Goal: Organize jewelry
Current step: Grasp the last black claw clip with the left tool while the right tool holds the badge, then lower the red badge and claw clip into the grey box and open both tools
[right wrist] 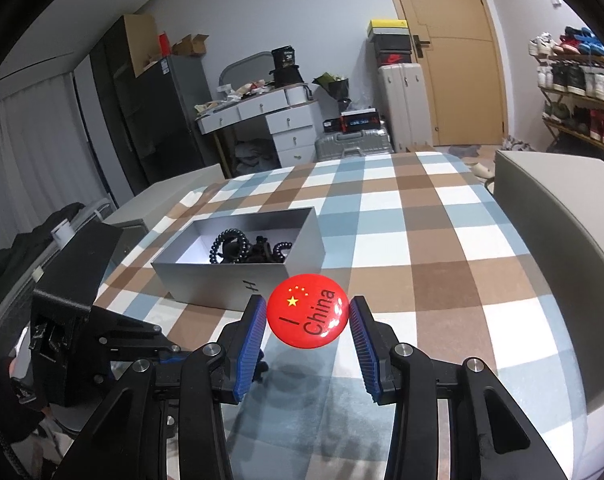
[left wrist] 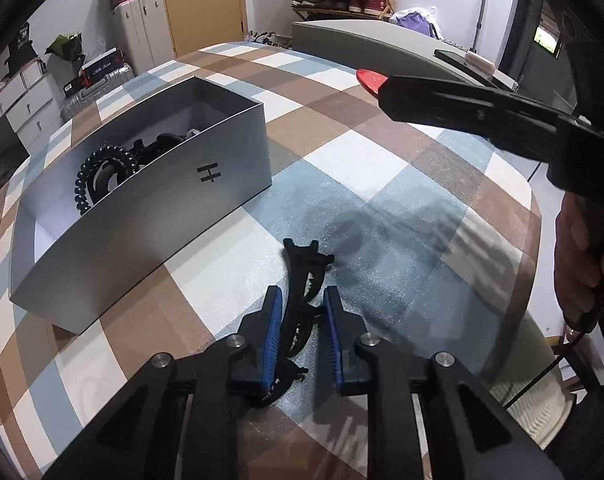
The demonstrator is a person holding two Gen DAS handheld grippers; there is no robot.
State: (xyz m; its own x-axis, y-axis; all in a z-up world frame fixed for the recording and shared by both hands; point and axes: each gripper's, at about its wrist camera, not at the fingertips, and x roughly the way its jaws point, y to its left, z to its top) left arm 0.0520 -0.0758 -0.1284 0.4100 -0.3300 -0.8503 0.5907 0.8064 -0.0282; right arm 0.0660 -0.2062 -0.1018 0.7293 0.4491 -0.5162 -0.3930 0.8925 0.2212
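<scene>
Between the part-open jaws of the left gripper, the black hair claw on the checked cloth needs a squarer squeeze before joining the grey box, while the right gripper holds the red badge aloft.

glossy red badge, matt silver card box, checked cloth over the bench, shiny black beads, ribbed blue rubbery pads.
</scene>
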